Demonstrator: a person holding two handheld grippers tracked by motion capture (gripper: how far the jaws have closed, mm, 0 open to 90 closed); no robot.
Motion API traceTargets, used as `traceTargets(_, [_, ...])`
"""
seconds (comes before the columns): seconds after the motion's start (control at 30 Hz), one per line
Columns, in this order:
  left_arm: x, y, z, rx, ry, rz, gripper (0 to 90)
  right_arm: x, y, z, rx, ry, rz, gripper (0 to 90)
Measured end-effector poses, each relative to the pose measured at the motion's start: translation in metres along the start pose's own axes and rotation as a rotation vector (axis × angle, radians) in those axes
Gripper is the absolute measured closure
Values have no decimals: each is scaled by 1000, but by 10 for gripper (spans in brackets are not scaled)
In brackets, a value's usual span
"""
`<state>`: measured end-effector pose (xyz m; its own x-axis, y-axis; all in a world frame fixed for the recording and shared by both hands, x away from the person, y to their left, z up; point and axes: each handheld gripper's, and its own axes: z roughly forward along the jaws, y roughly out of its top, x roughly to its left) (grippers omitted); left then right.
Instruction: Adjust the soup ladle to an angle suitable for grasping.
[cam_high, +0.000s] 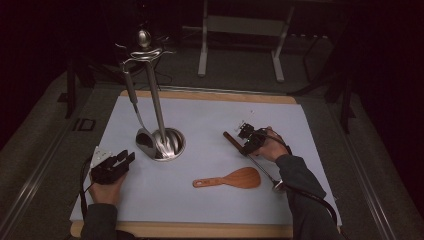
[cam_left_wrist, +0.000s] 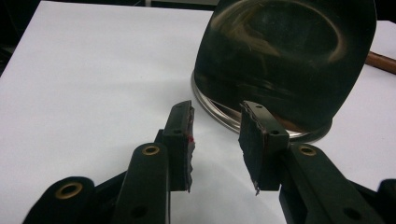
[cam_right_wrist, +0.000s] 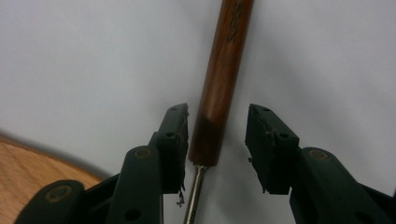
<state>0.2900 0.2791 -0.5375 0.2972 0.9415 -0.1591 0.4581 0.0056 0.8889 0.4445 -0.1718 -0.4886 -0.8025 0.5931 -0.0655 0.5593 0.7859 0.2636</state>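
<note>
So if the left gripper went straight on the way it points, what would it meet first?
Probably the hanging steel spatula blade just ahead of the left gripper, with the stand's round base right beneath it; depth is unclear.

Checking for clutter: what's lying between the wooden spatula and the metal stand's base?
Nothing: in the high view, only bare white mat separates the wooden spatula from the stand's base.

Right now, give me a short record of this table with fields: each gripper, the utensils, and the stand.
left gripper: open, fingers apart with nothing between them, aimed at the stand's base
right gripper: open, fingers on either side of the wooden handle, not pressing on it
wooden-handled utensil: lying on the white mat, metal shaft running toward the person
wooden spatula: flat on the mat, apart from both grippers
utensil stand: upright, round steel base
ladle: hanging from the stand
white mat: on a wooden board
</note>
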Motion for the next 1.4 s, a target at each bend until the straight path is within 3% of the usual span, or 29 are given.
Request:
traceTargets(0.17, [0,0,0,0,0,0,651,-1,5,9,79,35,48,670])
traceTargets(0.4, [0,0,0,-1,-2,0,650,2,12,11,143,14,63,713])
traceTargets(0.67, [0,0,0,-2,-1,-1,650,3,13,11,146,15,64,729])
traceTargets(0.73, [0,0,0,-1,-1,0,650,5,12,10,136,37,52,735])
traceTargets(1.03, [0,0,0,-1,0,-3,648,8,13,-4,87,32,14,738])
traceTargets(1.4, [1,0,0,-1,0,-7,646,5,18,-31,-45,15,-11,739])
